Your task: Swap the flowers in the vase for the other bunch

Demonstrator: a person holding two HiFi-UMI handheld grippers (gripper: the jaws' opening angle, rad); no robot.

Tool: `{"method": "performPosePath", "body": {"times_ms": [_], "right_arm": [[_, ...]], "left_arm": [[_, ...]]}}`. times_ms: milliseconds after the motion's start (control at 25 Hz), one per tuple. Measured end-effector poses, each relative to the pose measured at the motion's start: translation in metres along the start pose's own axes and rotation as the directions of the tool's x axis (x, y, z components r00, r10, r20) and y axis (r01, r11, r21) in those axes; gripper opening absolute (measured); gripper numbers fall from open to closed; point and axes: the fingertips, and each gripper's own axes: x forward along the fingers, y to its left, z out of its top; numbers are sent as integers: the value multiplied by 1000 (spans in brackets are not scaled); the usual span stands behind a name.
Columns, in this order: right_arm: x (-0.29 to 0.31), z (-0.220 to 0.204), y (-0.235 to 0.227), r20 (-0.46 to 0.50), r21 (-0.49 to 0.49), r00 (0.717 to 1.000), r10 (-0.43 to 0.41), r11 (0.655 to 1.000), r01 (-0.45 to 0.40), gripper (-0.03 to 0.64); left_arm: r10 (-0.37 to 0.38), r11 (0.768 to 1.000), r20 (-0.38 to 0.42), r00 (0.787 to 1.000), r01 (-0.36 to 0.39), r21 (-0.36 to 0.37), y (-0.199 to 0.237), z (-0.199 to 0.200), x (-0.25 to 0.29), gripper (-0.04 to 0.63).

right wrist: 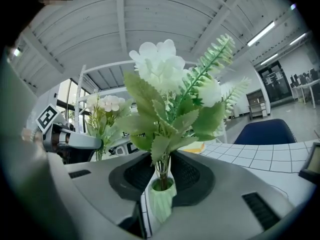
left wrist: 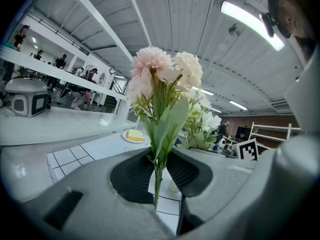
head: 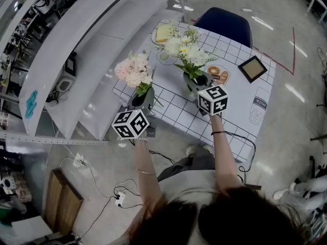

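My left gripper [head: 142, 100] is shut on the stems of a pink and white bunch [head: 134, 71], held upright over the table's left edge. In the left gripper view the thin green stems pass between the pads [left wrist: 137, 176] with the pink bunch [left wrist: 162, 74] above them. My right gripper [head: 200, 83] is shut on the stems of a white bunch with green leaves [head: 185, 49] near the table's middle. In the right gripper view [right wrist: 162, 171] those stems run down into a small ribbed pale-green vase [right wrist: 161, 196] just under the pads. In the head view the vase is hidden.
The white gridded table [head: 225, 121] carries a plate with a yellow cake [head: 163, 33], a plate of pastries [head: 218, 74] and a dark picture frame [head: 253, 68]. A blue chair [head: 225, 24] stands behind it. White shelving [head: 76, 45] runs along the left.
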Motion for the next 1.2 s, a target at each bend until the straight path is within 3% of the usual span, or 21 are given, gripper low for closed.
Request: {"method": "performPosePath", "body": {"times_ms": [1200], "right_arm": [[-1,-21,7,-73,-44,996,-47,998,44,205]], "left_arm": [[-12,1000,-6,1000,12,-15,0,-7,-5,80]]}}
